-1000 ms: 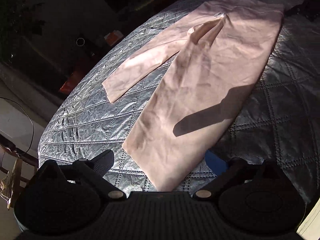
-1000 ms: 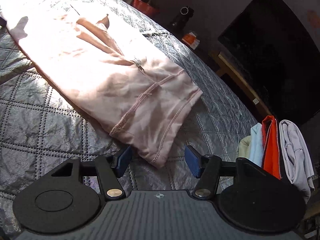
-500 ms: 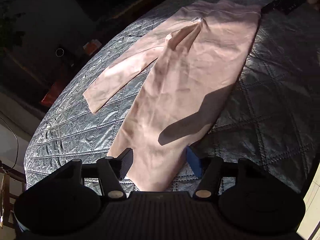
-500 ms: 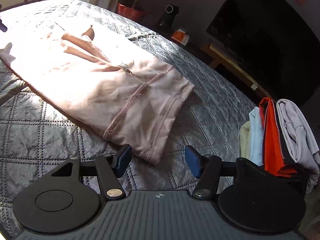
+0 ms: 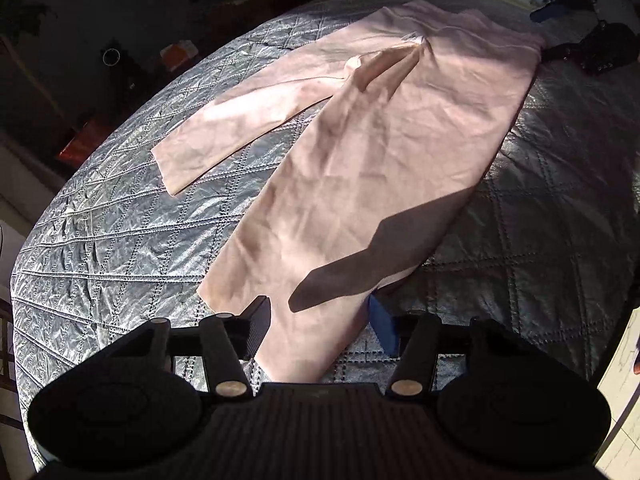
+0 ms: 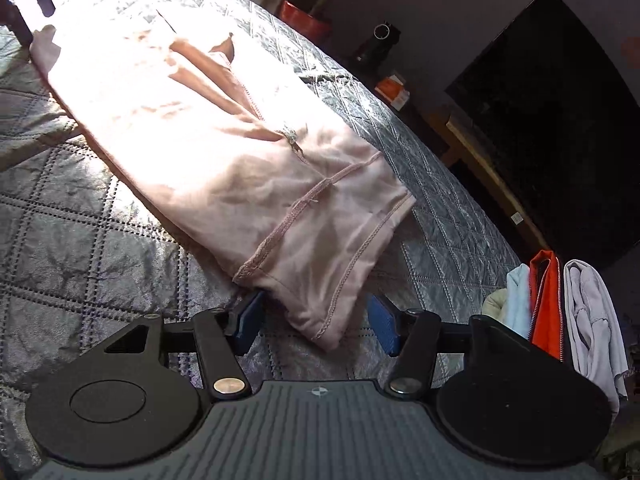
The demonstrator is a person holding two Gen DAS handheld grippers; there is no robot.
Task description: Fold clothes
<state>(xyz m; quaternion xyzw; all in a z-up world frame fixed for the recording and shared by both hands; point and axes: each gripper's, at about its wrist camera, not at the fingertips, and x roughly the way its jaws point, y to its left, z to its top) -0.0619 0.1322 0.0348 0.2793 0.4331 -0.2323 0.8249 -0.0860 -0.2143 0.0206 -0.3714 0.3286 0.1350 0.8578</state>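
The pink pants [image 5: 372, 168] lay flat and not yet folded on the gray quilt [image 5: 120, 248], with one end between the wide-open, empty fingers of the left gripper [image 5: 316, 328] and the other between the right gripper [image 6: 316, 324], also open.

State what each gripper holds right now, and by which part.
Nothing is held. The left gripper is open around the pale pink trousers' leg hem; the right gripper is open around their waistband corner.
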